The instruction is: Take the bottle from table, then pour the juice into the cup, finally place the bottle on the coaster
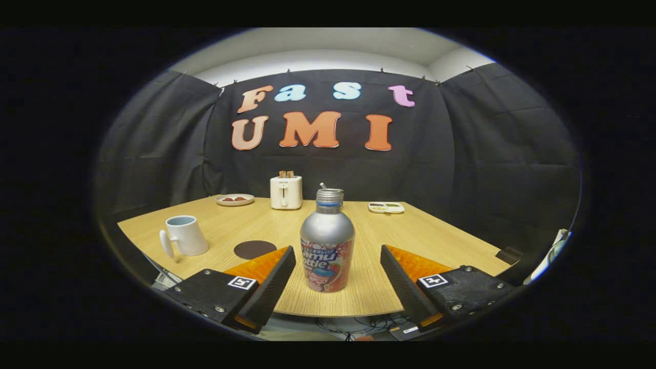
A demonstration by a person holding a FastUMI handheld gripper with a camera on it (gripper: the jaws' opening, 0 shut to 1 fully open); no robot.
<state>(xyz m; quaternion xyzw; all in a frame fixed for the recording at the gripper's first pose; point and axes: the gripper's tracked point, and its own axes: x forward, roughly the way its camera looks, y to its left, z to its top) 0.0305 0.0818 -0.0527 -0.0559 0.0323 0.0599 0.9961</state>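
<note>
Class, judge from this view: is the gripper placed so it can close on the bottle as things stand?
Probably yes. The gripper is open, and the bottle stands upright between its fingers with a gap on each side. Nothing lies between them; the mug and coaster sit off to one side.

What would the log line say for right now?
stage: reaching | tool: open, fingers either side of bottle, not touching | cup: upright on table | coaster: bare
</note>
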